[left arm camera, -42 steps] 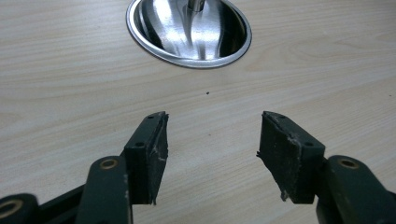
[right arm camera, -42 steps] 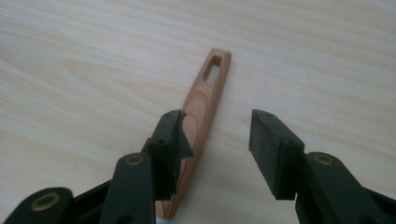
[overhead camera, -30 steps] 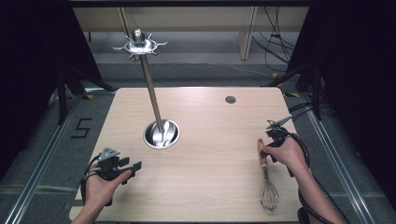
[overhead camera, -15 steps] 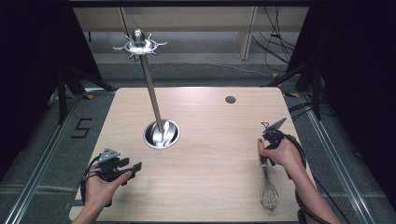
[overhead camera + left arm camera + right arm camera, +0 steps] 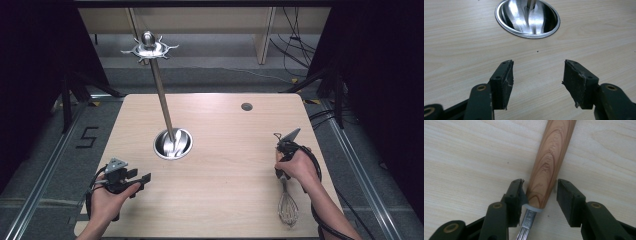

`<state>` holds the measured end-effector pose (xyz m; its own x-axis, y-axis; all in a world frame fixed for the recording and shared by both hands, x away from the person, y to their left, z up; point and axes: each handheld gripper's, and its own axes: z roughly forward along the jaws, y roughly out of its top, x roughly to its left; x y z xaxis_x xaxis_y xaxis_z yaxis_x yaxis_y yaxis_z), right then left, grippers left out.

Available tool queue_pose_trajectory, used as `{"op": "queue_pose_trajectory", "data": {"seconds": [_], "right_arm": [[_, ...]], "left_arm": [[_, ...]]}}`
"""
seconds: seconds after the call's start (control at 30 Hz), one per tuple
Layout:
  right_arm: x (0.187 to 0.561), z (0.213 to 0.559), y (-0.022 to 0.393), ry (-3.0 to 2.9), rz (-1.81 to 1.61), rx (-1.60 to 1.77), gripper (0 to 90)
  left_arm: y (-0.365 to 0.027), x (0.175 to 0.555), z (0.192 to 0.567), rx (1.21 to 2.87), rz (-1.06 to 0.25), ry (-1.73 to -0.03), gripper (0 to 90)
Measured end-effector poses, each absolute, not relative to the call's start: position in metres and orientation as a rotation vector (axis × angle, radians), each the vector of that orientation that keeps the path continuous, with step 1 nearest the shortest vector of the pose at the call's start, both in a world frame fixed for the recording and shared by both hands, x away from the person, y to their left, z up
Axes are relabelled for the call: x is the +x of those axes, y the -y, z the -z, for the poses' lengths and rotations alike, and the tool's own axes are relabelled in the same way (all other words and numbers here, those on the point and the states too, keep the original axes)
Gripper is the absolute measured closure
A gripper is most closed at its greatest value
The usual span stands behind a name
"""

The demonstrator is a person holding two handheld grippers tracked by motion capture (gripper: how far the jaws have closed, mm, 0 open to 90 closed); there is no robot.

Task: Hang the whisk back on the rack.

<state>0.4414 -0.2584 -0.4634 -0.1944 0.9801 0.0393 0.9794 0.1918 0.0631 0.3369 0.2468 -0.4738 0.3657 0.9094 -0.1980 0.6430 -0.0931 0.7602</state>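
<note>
Wooden table (image 5: 220,200), grey floor (image 5: 45,150), cables (image 5: 300,55).

The worktop (image 5: 220,200) is carrying one whisk (image 5: 287,207) with a wooden handle and one metal stand (image 5: 172,142), comprising one round base, one upright pole and one hooked top ring. Two tongs are showing: left tongs (image 5: 142,178) and right tongs (image 5: 281,172). One round hole (image 5: 246,106) is showing in the worktop.

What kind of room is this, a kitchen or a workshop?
Probably a lab or recording space, not a kitchen: a bare wooden table stands among dark curtains, floor rails and loose cables, and a person works handheld grippers near a whisk.
</note>
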Motion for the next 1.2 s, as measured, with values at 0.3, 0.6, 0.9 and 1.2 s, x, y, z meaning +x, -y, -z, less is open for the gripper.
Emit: {"op": "queue_pose_trajectory", "data": {"seconds": [0.3, 0.6, 0.9, 1.2], "right_arm": [[0.4421, 0.4646, 0.2601, -2.420, -0.079, 1.976, 64.1], [0.4425, 0.4643, 0.2613, -2.398, -0.040, 1.966, 67.3], [0.4433, 0.4636, 0.2650, -2.434, -0.016, 1.931, 69.6], [0.4408, 0.4559, 0.2653, -2.437, -0.132, 1.919, 69.7]], "left_arm": [[-0.2468, 0.3370, 0.4740, 1.819, -0.413, -1.357, 40.5], [-0.2463, 0.3369, 0.4743, 1.822, -0.412, -1.355, 40.4], [-0.2463, 0.3369, 0.4744, 1.822, -0.414, -1.356, 40.4], [-0.2487, 0.3369, 0.4740, 1.856, -0.412, -1.341, 40.3]]}}
